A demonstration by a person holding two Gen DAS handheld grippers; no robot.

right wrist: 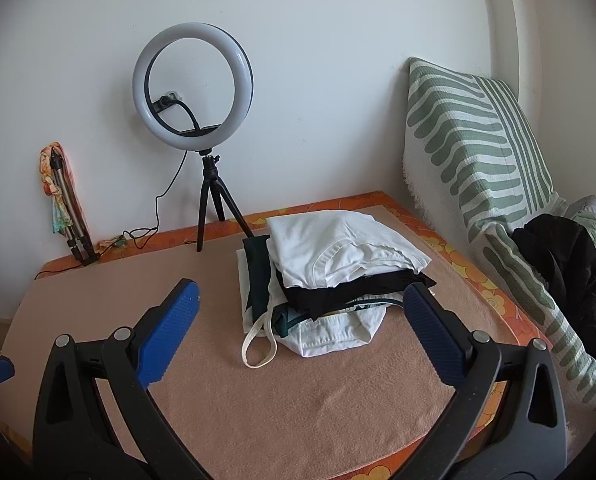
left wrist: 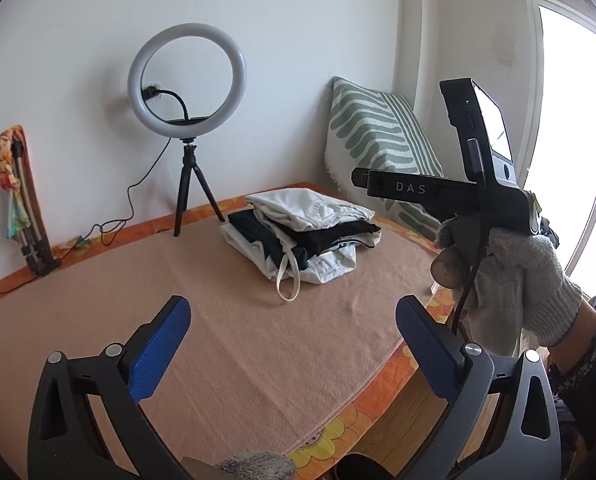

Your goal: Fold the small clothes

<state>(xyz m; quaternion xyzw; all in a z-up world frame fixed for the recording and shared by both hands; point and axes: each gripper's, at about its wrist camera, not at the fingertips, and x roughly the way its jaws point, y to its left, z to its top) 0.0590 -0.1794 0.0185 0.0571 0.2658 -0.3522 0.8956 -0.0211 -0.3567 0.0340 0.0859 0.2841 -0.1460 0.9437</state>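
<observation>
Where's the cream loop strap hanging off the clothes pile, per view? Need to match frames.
Left wrist: cream loop strap sits just right of centre, dangling off the clothes pile front edge.
Right wrist: strap lower centre-left, below the pile.
Shared landmark: ring light at the wall behind.

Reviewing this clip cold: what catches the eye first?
The pile of folded clothes, white garment on top, sits mid-blanket on the peach blanket. Behind it a ring light stands on a small tripod by the wall. Both hand-held grippers, left and right, hover open and empty.
</observation>
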